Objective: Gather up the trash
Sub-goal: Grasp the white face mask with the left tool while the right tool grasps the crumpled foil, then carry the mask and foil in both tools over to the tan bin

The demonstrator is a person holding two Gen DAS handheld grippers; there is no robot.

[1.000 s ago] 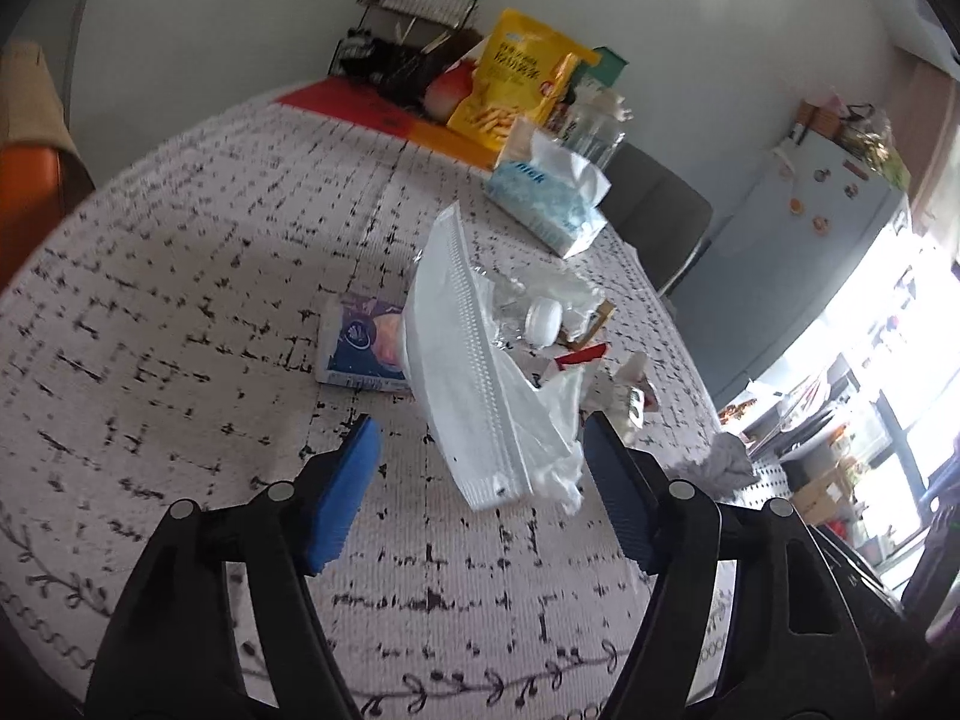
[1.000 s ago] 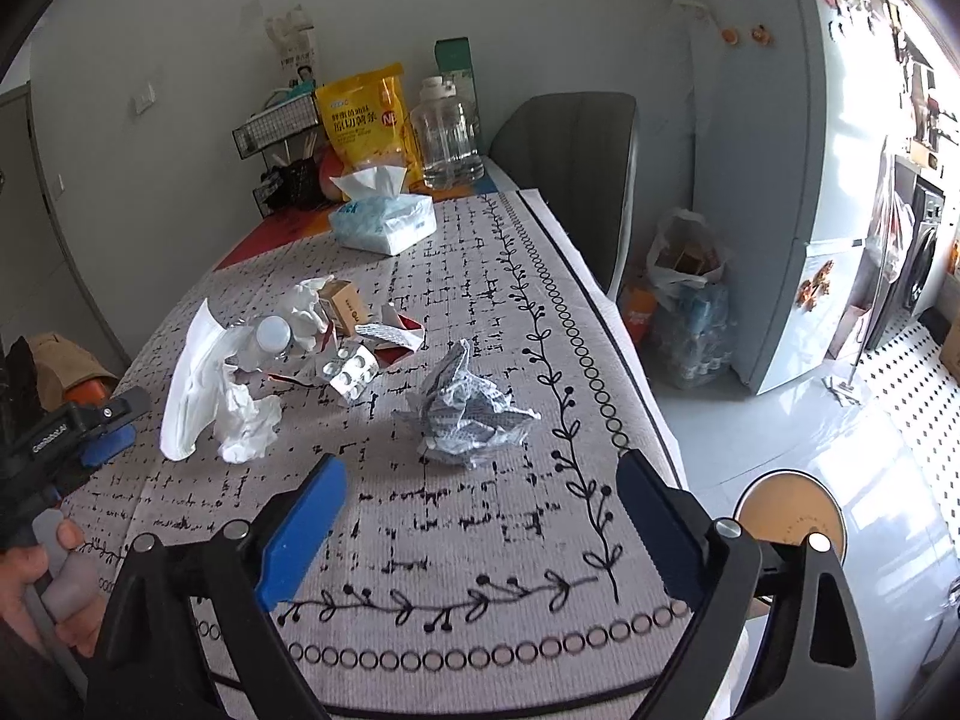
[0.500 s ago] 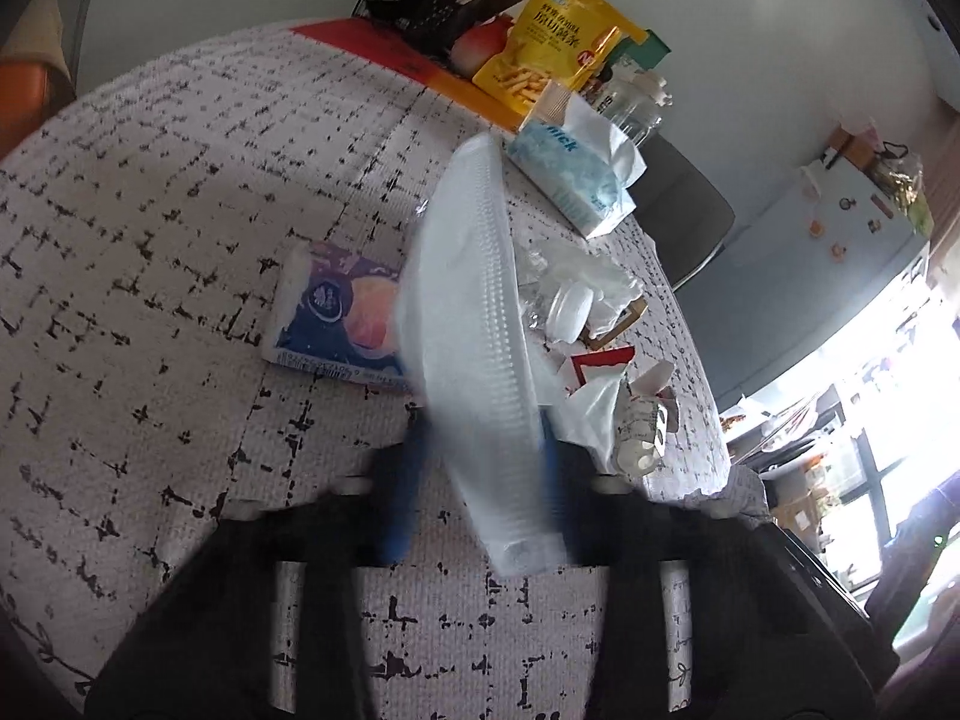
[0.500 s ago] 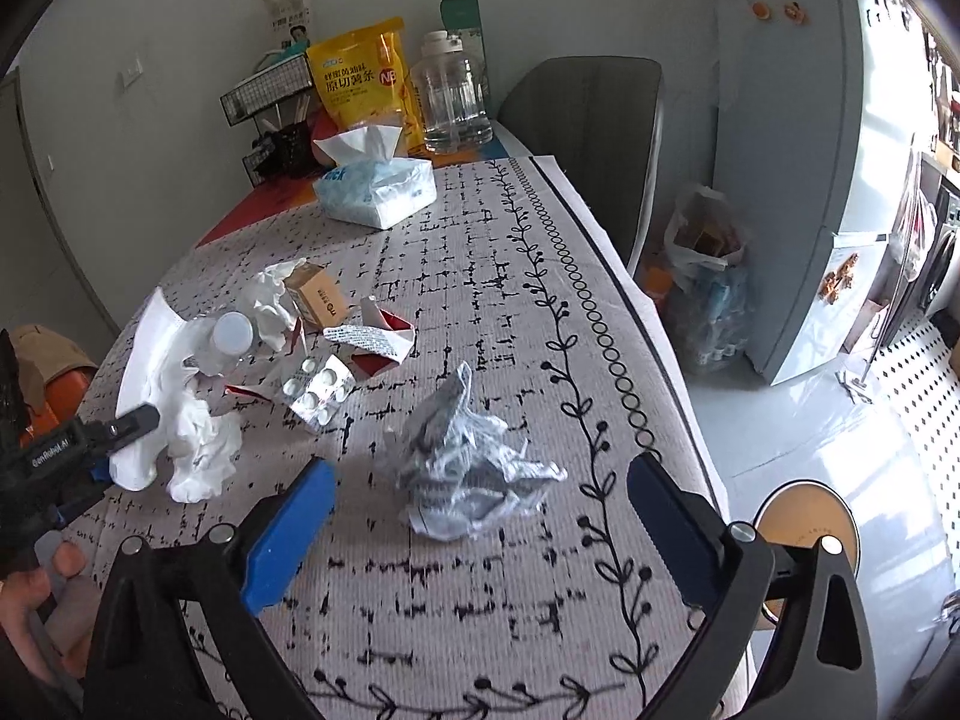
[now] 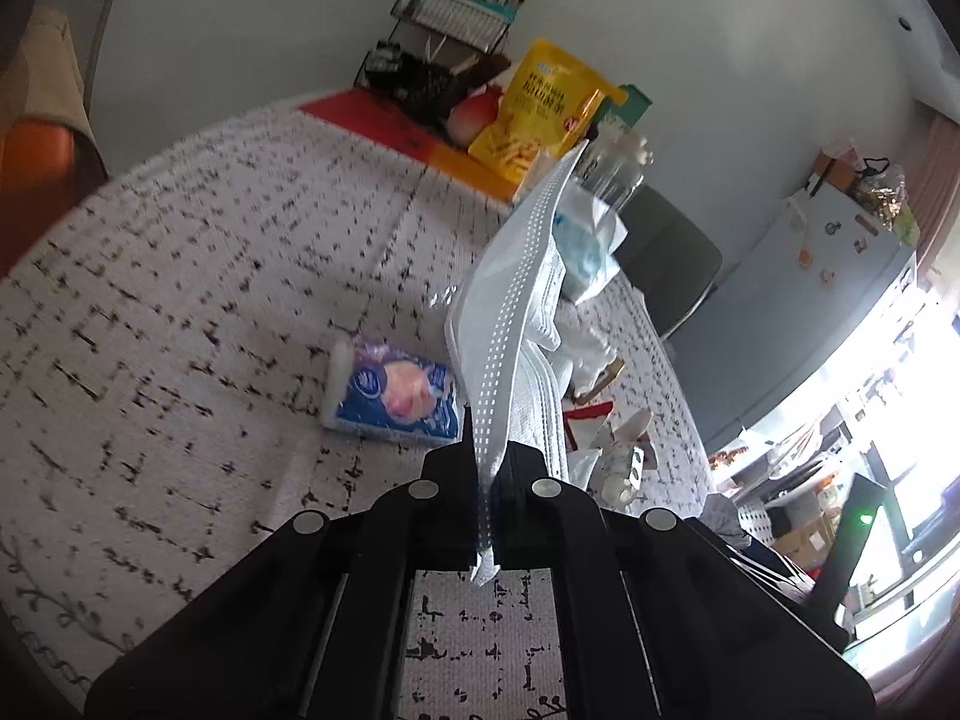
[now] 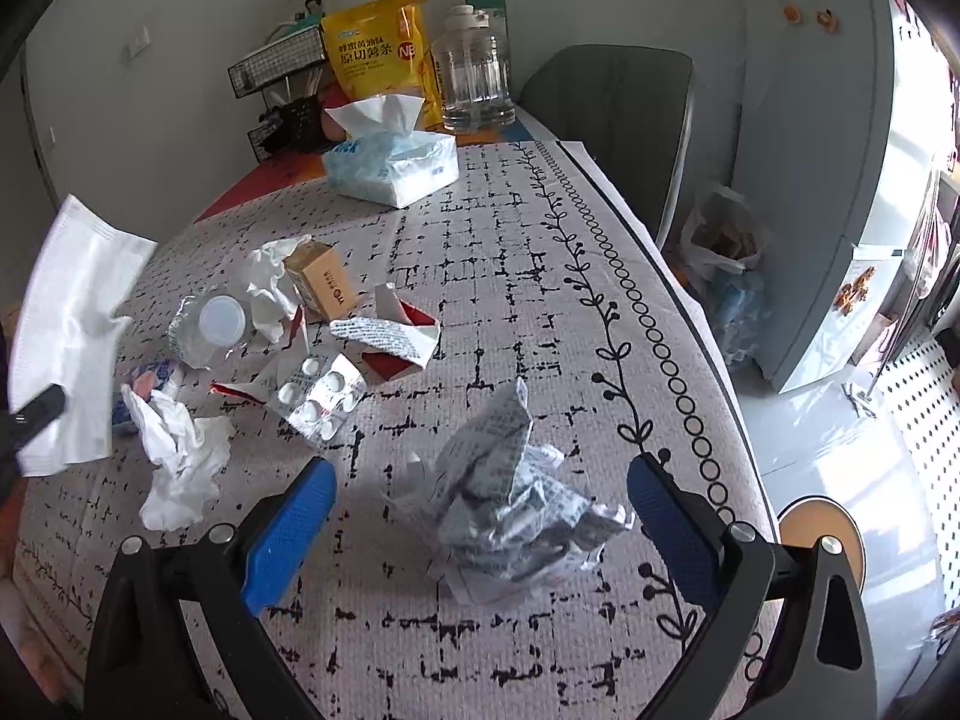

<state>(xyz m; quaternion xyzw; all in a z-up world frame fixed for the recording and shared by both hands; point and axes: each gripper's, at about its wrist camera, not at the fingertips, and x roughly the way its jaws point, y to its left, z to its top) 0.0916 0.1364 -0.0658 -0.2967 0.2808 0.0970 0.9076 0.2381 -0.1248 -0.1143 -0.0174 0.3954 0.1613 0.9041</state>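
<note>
My left gripper [image 5: 487,462] is shut on a white face mask [image 5: 510,324], which stands up from its jaws above the table. The same mask [image 6: 66,330] shows at the left edge of the right wrist view, lifted off the cloth. My right gripper [image 6: 480,516] is open, its blue pads on either side of a crumpled grey paper wad [image 6: 516,510] lying on the table; the pads do not touch it. More trash lies beyond: a crumpled tissue [image 6: 180,456], a pill blister [image 6: 318,390], a small plastic bottle [image 6: 210,324], a brown carton [image 6: 321,285] and a torn red-and-white box [image 6: 390,342].
A blue tissue pack [image 5: 396,396] lies on the patterned tablecloth [image 6: 510,276]. At the far end stand a tissue box [image 6: 390,162], a yellow snack bag [image 6: 378,54], a clear jug [image 6: 474,78] and a wire rack [image 6: 276,66]. A grey chair [image 6: 612,120] and a fridge [image 6: 816,150] are on the right.
My left gripper closed on the face mask and lifted it off the table. My right gripper moved down and forward, bringing the crumpled paper wad between its open pads.
</note>
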